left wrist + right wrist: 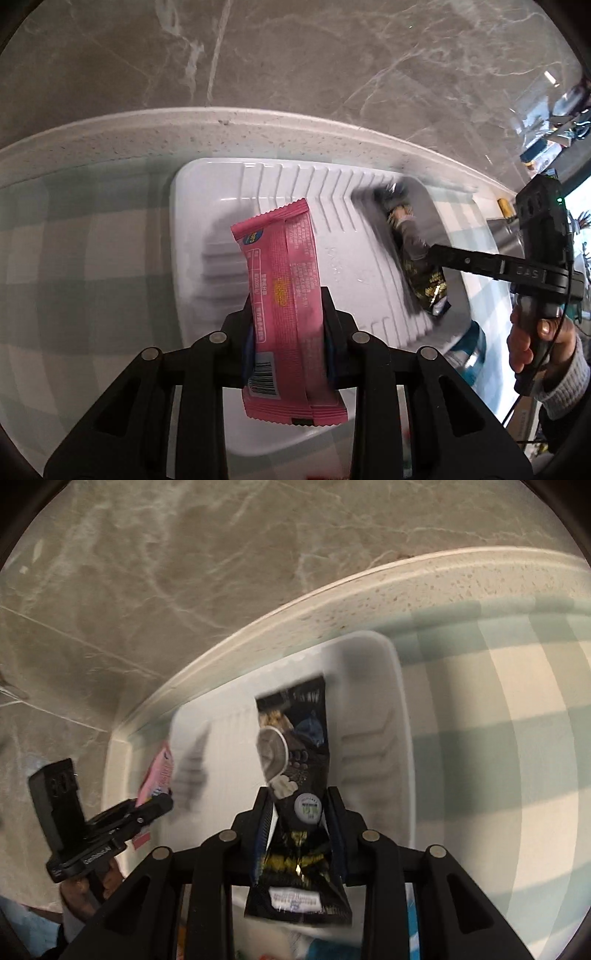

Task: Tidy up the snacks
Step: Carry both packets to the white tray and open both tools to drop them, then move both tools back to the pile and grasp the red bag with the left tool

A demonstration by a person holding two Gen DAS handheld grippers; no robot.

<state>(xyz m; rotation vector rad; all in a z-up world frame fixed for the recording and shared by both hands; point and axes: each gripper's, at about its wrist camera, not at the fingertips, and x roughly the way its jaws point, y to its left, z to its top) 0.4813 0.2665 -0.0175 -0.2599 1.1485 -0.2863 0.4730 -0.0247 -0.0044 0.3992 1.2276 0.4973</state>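
1. Pink snack packet (286, 284) stands lengthwise between the two fingers of the left gripper (290, 325), which pinch it at its lower half; its crimped top end sticks out past the fingertips over the white tray (207, 184), and its bottom end hangs back toward the camera.
2. The packet's back faces the lens: a barcode at the lower left, a yellow oval mark at mid-height and a round blue logo near the top (the fine print is too small to read).
3. The white tray, ribbed along its inner walls, sits on a green-and-white checked cloth (74, 258) near the speckled table edge (147, 136).
4. Farther right, the right gripper (299, 812) clamps a black snack packet (295, 760) at its narrowed middle, the top end reaching over the tray's right part.
5. Its front shows a bowl picture, a round white badge and yellow lettering, blurred beyond reading.
6. A hand (532, 343) holds the right gripper's handle.
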